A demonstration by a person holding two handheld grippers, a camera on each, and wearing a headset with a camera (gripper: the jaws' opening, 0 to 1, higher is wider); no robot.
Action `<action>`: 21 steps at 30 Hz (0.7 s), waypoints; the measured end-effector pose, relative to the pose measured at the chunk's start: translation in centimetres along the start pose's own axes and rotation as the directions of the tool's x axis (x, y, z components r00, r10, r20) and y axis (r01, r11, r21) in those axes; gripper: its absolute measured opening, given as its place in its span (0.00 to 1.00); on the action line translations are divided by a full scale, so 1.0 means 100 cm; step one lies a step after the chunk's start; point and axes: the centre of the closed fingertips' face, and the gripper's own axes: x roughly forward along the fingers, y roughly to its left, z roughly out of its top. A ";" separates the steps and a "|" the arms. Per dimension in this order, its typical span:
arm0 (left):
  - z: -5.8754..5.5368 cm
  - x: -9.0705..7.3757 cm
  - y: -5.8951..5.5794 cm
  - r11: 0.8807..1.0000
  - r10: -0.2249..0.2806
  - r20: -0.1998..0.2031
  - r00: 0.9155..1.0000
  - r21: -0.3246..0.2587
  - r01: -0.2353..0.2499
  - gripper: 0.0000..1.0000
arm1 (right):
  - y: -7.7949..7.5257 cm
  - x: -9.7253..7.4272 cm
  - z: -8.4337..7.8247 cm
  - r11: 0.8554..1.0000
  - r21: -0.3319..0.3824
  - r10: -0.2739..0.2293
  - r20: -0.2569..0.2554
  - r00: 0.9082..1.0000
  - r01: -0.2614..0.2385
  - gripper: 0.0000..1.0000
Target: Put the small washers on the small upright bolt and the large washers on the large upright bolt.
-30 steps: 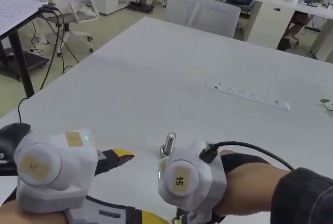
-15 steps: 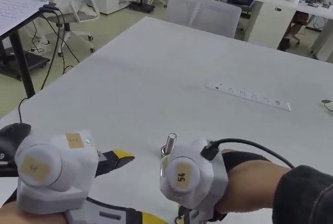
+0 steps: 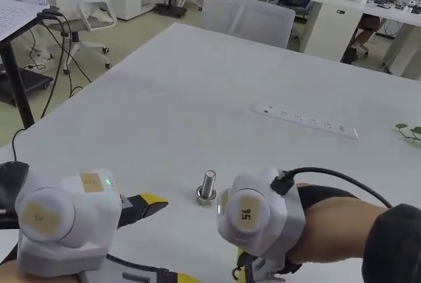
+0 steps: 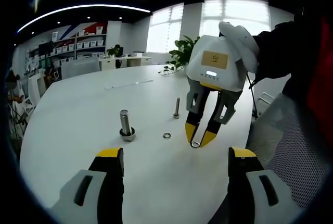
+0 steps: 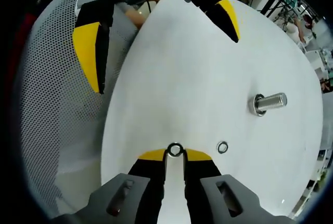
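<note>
— Right claw (image 5: 175, 155) is clenched on a washer (image 5: 175, 149), pinched at the tips. Left claw (image 4: 176, 153) is released, jaws wide, nothing in it.
— Progress?
— Early, by the look. Large bolt (image 4: 125, 125) and small bolt (image 4: 177, 108) stand ahead of the left claw on the surface (image 4: 78, 109), both apparently bare. Loose washer (image 4: 167, 136) lies just beside the right claw, bolt side.
— Any text?
— Number sticker (image 3: 246, 215) on the right claw's back reads 56 or 95. Its front logo is blurred.
</note>
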 end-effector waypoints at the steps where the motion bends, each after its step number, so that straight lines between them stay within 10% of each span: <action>1: 0.000 0.000 0.000 1.000 0.000 0.000 1.000 0.003 0.000 0.82 | -0.001 -0.001 -0.002 1.000 0.004 -0.004 0.000 1.000 0.004 0.14; 21: 0.006 0.009 0.001 0.999 -0.035 -0.012 0.999 0.012 0.035 0.82 | -0.015 -0.030 -0.060 0.982 0.175 -0.067 -0.003 0.998 0.067 0.14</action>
